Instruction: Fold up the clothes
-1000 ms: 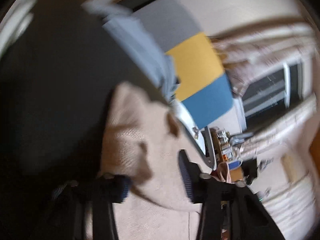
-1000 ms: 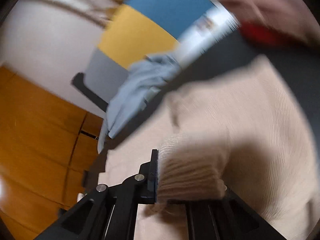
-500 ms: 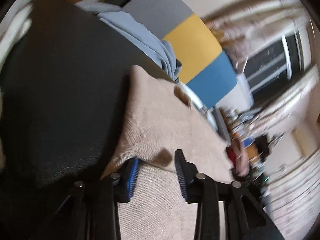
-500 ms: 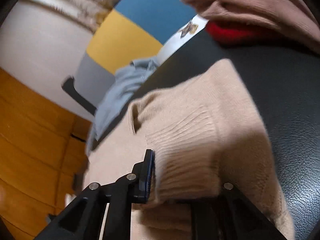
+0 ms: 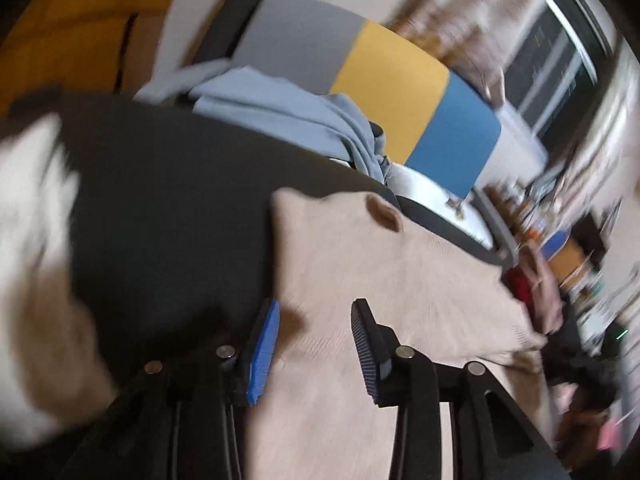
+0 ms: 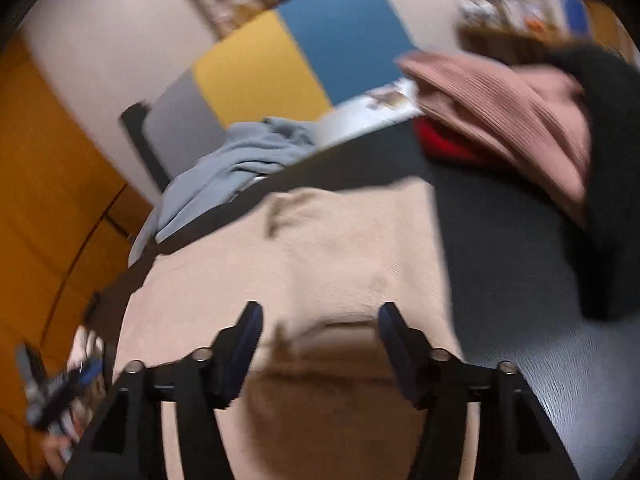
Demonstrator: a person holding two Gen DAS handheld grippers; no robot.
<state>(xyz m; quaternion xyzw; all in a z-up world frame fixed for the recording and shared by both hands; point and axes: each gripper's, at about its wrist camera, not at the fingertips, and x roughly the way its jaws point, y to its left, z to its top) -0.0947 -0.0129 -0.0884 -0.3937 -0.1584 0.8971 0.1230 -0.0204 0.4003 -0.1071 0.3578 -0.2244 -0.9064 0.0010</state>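
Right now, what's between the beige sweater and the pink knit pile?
Bare black tabletop separates the beige sweater from the pink knit pile; the right wrist view shows it.

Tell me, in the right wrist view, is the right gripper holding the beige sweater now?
No, the right gripper is open, its fingers spread apart above the beige sweater, which lies flat on the dark table.

Each camera rides low and close over the dark tabletop, looking forward along its gripper's fingers across the beige sweater. Both face the grey, yellow and blue panel and the pale blue cloth.
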